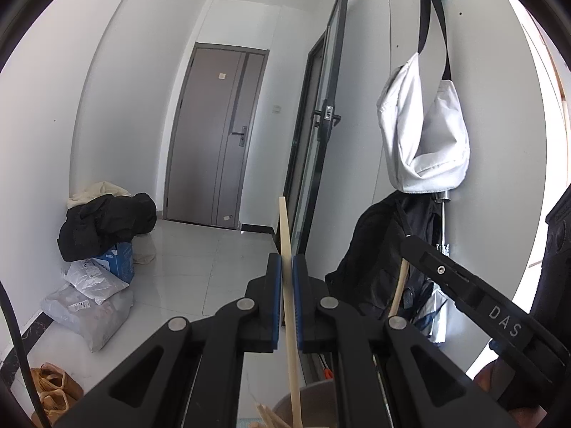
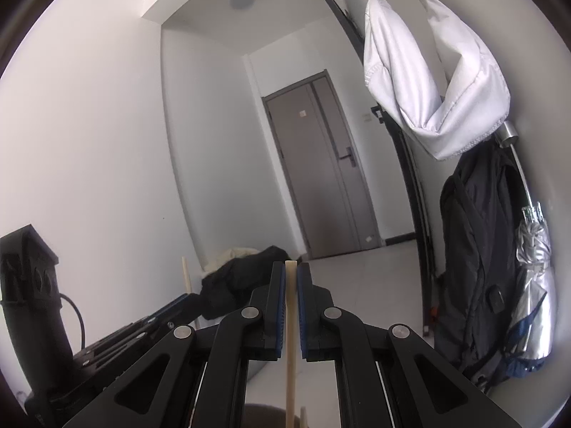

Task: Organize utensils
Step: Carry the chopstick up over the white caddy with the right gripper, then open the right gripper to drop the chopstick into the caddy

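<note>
My left gripper (image 1: 287,267) is shut on a pale wooden chopstick (image 1: 285,228) that stands nearly upright between its blue pads. Its lower end reaches a grey cup (image 1: 307,406) at the bottom edge, which holds several more wooden sticks (image 1: 267,415). My right gripper (image 2: 291,274) is shut on a second pale chopstick (image 2: 291,321), also upright, above a dark cup rim (image 2: 264,410). The right gripper shows in the left wrist view (image 1: 464,285) with its chopstick (image 1: 399,285). The left gripper shows in the right wrist view (image 2: 142,324) with its chopstick (image 2: 186,274).
Both views face a hallway with a grey door (image 1: 217,135). A white bag (image 1: 421,132) and a black backpack (image 1: 378,256) hang on the right wall beside a glass door (image 1: 317,142). Clothes on a box (image 1: 107,228) and plastic bags (image 1: 89,303) lie on the floor at the left.
</note>
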### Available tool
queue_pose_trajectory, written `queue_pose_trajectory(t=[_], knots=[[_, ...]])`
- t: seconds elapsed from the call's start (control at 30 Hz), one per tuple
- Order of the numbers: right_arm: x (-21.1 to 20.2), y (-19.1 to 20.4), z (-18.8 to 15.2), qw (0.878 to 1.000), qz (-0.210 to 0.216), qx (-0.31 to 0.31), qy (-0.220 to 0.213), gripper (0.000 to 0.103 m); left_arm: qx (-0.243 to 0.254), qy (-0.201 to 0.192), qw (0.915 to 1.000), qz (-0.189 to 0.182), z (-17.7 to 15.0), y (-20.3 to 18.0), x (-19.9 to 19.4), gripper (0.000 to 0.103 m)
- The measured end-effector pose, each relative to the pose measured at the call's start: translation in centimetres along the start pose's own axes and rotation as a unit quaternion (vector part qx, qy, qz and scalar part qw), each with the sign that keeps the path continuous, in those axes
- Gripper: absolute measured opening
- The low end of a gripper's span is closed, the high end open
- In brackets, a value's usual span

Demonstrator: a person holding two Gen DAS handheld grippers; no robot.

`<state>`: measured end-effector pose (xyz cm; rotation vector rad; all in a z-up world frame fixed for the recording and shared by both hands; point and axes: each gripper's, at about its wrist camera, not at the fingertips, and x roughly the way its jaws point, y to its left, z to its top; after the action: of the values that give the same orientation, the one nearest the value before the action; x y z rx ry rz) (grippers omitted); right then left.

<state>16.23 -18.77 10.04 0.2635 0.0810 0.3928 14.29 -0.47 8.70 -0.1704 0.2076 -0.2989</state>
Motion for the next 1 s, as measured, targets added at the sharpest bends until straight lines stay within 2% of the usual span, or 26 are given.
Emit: queue_pose_trajectory(t=[0.3,0.4,0.43,0.57,0.6,0.67,0.73,0.8,1.0], knots=[[-1.6,0.7,-1.0,0.999,0.039,-0.010,0.035,0.006,-0.002,0.061,0.9978,-0.026,-0.7,0.3,-0.8,0.002],[-1.9,0.9,-1.7,0.997,0.049,-0.007,0.064,0.009,-0.009,0.106,0.9931,-0.051,-0.8,0.4,-0.6,0.002],[-1.9,1.0,-1.9,0.996,0.049,-0.006,0.075,0.009,-0.017,0.136,0.9891,-0.054,-0.8,0.5,-0.3,0.002],[-2.8,1.0,-2.4,0.994,0.055,0.011,0.092,0.013,-0.042,0.165,0.9852,-0.019,-0.6,0.9,-1.1,0.003],[-3.1,1.0,-2.5,0.994,0.052,0.016,0.100,0.015,-0.045,0.173,0.9839,-0.014,-0.6,0.8,-1.3,0.008],[-3.7,1.1,-2.5,0.993,0.056,0.023,0.103,0.023,-0.043,0.179,0.9829,-0.006,-0.6,0.6,-1.8,0.017],[-4.5,1.2,-2.6,0.993,0.051,0.029,0.106,0.029,-0.041,0.175,0.9837,0.000,-0.5,0.3,-2.5,0.019],[-4.7,1.2,-2.6,0.991,0.060,0.034,0.113,0.030,-0.039,0.175,0.9838,-0.004,-0.4,0.0,-3.1,0.019],[-6.0,1.9,-2.8,0.991,0.052,0.019,0.121,0.030,-0.040,0.174,0.9839,0.004,-0.1,0.0,-4.3,0.019]])
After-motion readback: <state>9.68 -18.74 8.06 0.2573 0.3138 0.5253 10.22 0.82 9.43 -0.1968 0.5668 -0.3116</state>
